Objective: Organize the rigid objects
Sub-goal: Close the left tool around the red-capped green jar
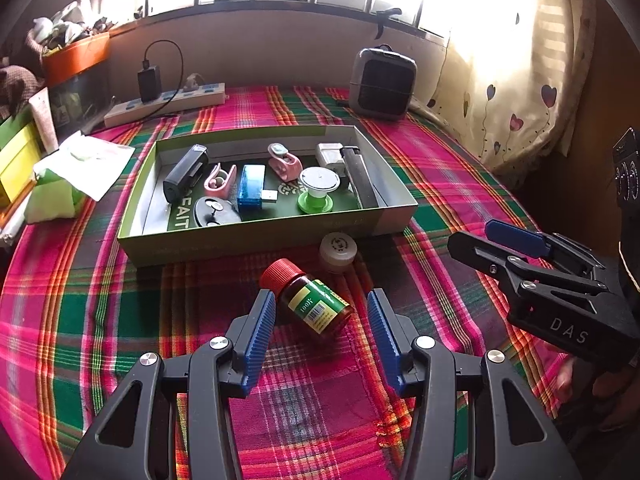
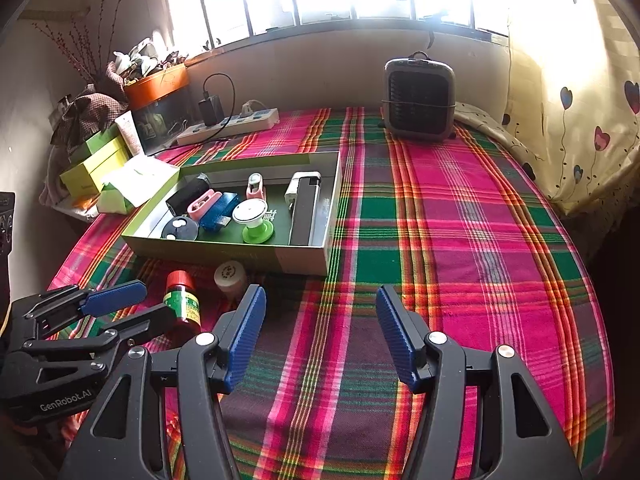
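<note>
A brown bottle with a red cap (image 1: 310, 298) lies on its side on the plaid cloth, between the open fingers of my left gripper (image 1: 322, 300); I cannot tell if the pads touch it. It also shows in the right wrist view (image 2: 182, 300). A small white jar (image 1: 338, 251) stands just beyond it, against the green box (image 1: 264, 236). The box holds several small items, among them a blue USB device (image 1: 251, 186) and a green-based spool (image 1: 316, 190). My right gripper (image 2: 320, 304) is open and empty over bare cloth to the right.
A grey fan heater (image 1: 382, 84) stands at the back of the table. A power strip with a charger (image 1: 168, 98) lies at the back left. Tissues and yellow-green boxes (image 1: 60, 168) crowd the left edge. A curtain (image 1: 520, 80) hangs on the right.
</note>
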